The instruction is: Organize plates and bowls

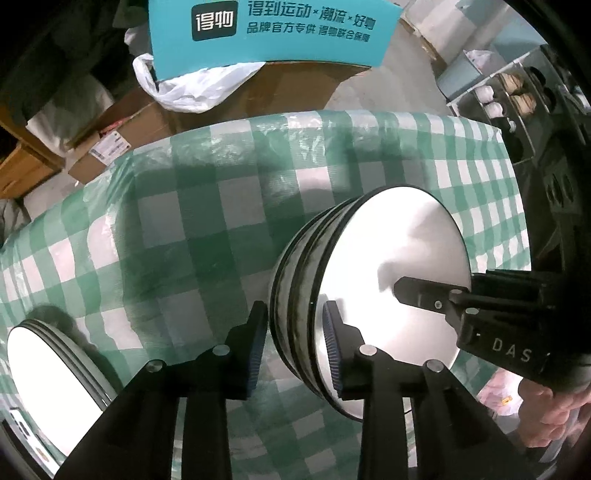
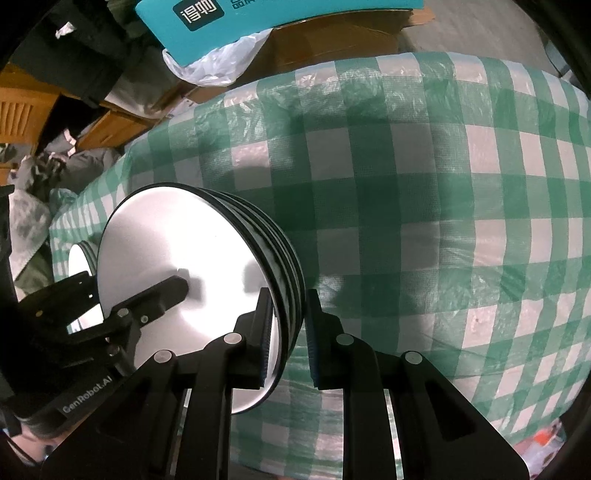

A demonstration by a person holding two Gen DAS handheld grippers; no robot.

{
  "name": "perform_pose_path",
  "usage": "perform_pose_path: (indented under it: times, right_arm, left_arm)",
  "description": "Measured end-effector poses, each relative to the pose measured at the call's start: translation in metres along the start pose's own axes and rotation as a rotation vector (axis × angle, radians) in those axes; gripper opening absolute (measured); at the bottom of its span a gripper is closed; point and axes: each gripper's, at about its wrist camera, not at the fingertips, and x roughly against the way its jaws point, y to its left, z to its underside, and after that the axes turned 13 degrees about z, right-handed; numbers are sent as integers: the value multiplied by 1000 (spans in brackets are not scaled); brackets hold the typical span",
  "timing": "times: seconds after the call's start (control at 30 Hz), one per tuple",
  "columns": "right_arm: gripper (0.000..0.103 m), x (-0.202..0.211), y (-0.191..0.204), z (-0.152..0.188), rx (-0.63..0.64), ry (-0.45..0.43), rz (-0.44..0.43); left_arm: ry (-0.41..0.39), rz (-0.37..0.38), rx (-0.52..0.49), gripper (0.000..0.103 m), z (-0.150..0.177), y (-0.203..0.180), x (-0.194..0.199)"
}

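Note:
A stack of white bowls with dark rims [image 1: 388, 266] is held above the green checked tablecloth [image 1: 184, 221]. My left gripper [image 1: 295, 343] is shut on the stack's rim from one side, one finger inside the top bowl and one outside. My right gripper [image 2: 286, 332] is shut on the opposite rim of the same stack [image 2: 177, 258]. Each gripper shows in the other's view: the right one [image 1: 424, 295] and the left one [image 2: 155, 299]. A stack of white plates [image 1: 44, 384] lies on the cloth at the left, also in the right wrist view [image 2: 79, 258].
Cardboard boxes [image 1: 122, 133], a teal box [image 1: 269, 29] and a white plastic bag [image 1: 195, 85] stand beyond the table's far edge. A rack with shoes [image 1: 509, 99] is at the far right. The checked cloth [image 2: 424, 221] spreads wide to the right.

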Motion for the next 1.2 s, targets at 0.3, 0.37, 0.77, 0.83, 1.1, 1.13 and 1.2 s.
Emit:
perform_pose_path:
  times: [0.3, 0.37, 0.77, 0.83, 1.1, 1.13, 1.2]
  right_arm:
    - [20, -3, -4, -1, 6, 20, -16]
    - [21, -3, -3, 0, 11, 23, -15]
    - [22, -2, 1, 4, -22, 16, -2]
    - [20, 2, 3, 4, -8, 14, -2]
    - [20, 12, 6, 5, -46, 39, -47]
    - [20, 12, 7, 6, -51, 44, -52]
    - [20, 12, 9, 10, -52, 54, -63]
  left_arm:
    - [3, 64, 36, 44, 1, 7, -5]
    - [2, 67, 39, 45, 0, 6, -6]
    - [-19, 70, 70, 39, 1, 10, 0]
    - [-20, 65, 87, 39, -1, 12, 2]
    - [-24, 30, 74, 33, -1, 9, 18]
    - [-19, 24, 73, 33, 0, 9, 20]
    - [-15, 11, 70, 33, 4, 9, 22]
